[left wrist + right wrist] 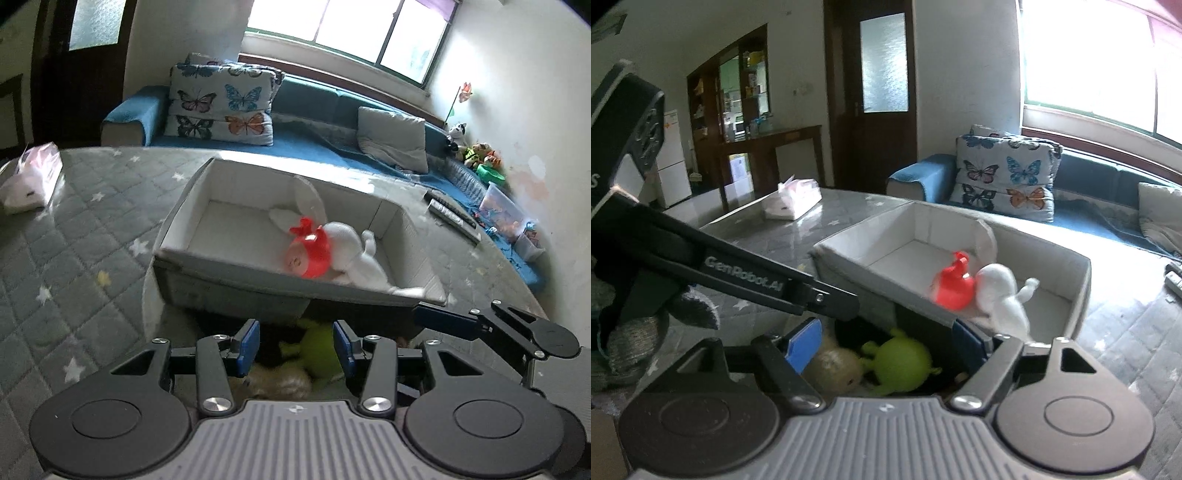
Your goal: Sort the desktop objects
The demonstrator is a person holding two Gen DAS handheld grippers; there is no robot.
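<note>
A white plush rabbit (pixel 351 254) with a red headpiece is seen inside the white box (pixel 192 206) on the quilted table (pixel 74 236), at twelve o'clock from both grippers. The left gripper (pixel 295 345) and right gripper (pixel 890 343) are held open and empty, above a green toy (pixel 901 362) at six o'clock from the box.

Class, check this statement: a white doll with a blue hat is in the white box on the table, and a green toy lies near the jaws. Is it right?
Not quite. The hat on the white doll is red, not blue, as the left wrist view shows. The rest stands: the doll is in the white box on the table, and the green toy lies near the jaws.
</note>
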